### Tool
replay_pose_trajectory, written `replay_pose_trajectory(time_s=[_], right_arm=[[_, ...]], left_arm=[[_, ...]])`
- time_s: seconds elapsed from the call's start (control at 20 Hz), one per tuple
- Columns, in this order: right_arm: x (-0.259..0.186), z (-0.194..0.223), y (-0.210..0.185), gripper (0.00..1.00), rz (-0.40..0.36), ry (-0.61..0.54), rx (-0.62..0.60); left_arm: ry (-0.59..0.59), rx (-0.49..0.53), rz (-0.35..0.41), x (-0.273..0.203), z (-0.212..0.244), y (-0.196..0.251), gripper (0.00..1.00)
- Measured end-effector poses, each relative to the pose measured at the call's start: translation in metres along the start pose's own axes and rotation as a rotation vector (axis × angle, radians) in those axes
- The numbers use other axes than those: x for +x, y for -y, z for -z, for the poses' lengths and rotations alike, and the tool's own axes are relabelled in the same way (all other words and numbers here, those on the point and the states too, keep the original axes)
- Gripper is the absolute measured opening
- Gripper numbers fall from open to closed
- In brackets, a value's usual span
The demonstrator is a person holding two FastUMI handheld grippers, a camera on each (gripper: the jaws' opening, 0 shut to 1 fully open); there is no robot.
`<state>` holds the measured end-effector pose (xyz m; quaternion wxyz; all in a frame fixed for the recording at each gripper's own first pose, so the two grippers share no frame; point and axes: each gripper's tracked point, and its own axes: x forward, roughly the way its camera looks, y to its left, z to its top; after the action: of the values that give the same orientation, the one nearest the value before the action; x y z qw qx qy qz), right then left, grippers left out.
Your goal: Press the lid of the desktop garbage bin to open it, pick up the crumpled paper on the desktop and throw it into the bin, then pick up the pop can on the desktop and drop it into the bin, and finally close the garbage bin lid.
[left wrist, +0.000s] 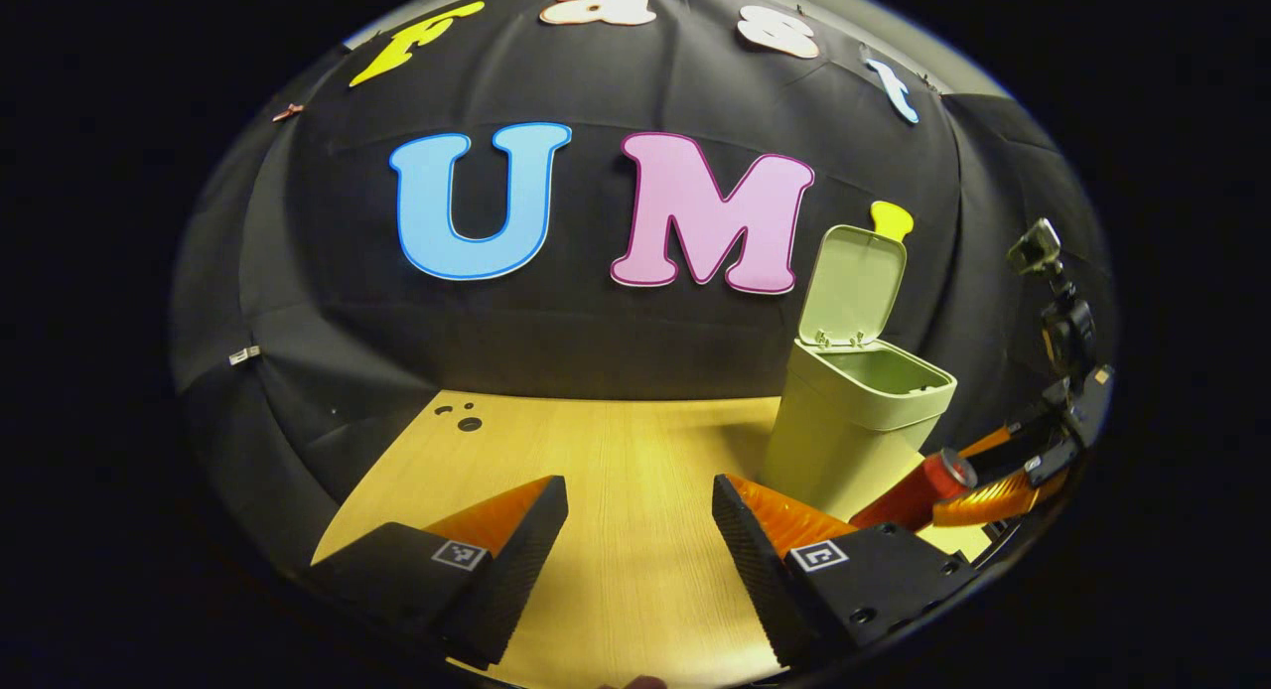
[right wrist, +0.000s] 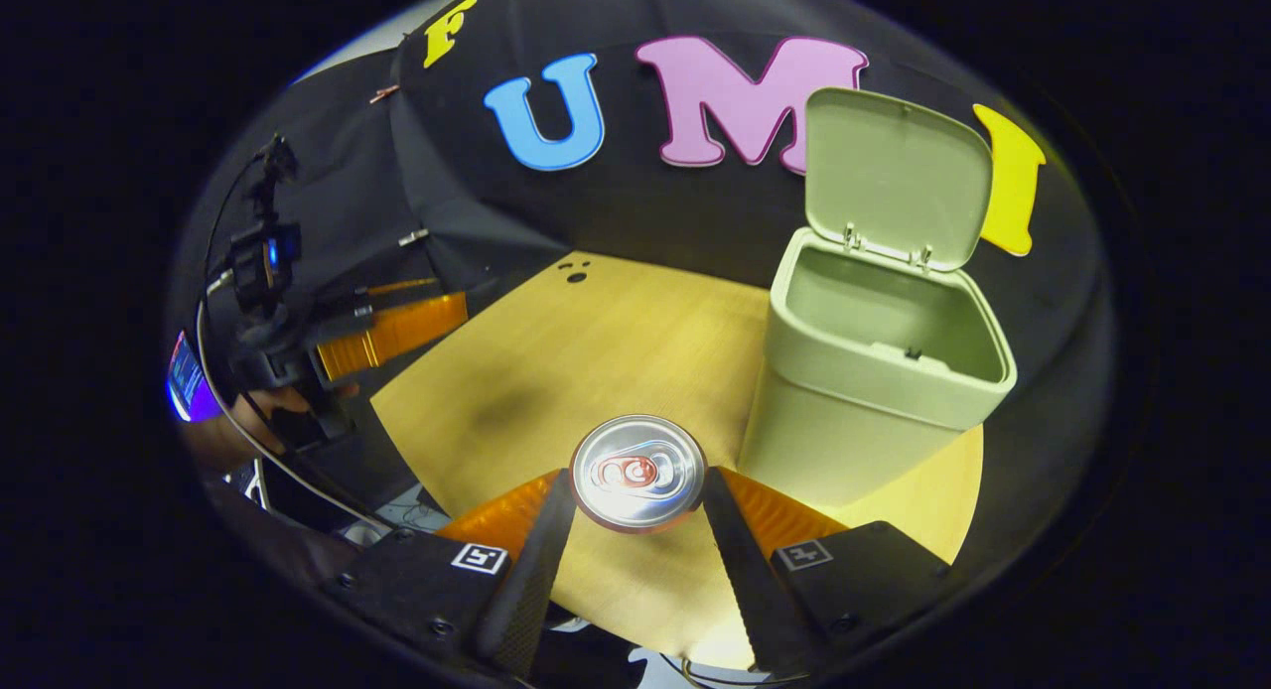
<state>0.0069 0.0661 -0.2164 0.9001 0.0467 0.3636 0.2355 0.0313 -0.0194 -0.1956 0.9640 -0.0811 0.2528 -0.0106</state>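
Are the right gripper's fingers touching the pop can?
Touching. In the right gripper view, both fingers of the right gripper press against opposite sides of the pop can, with no gap on either side.

Pale green bin (right wrist: pixel 854 411) — red, silver-topped can (right wrist: pixel 637 471)

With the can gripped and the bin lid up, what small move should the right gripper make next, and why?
Probably carry the pop can up and across over the bin opening. The right gripper is shut on the can, still beside and below the rim, and the lid stands open. The left gripper is open, idle.
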Motion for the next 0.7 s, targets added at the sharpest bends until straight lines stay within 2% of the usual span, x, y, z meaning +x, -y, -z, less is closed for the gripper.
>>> replay_pose_trajectory(time_s=[0.4, 0.7], right_arm=[[-0.031, -0.093, 0.040, 0.82, 0.066, 0.222, 0.046], [-0.031, -0.136, 0.090, 0.82, 0.148, 0.308, 0.061]], left_arm=[[-0.011, 0.014, 0.007, 0.006, 0.003, 0.001, 0.95], [-0.022, 0.014, 0.007, 0.010, 0.006, 0.001, 0.95]])
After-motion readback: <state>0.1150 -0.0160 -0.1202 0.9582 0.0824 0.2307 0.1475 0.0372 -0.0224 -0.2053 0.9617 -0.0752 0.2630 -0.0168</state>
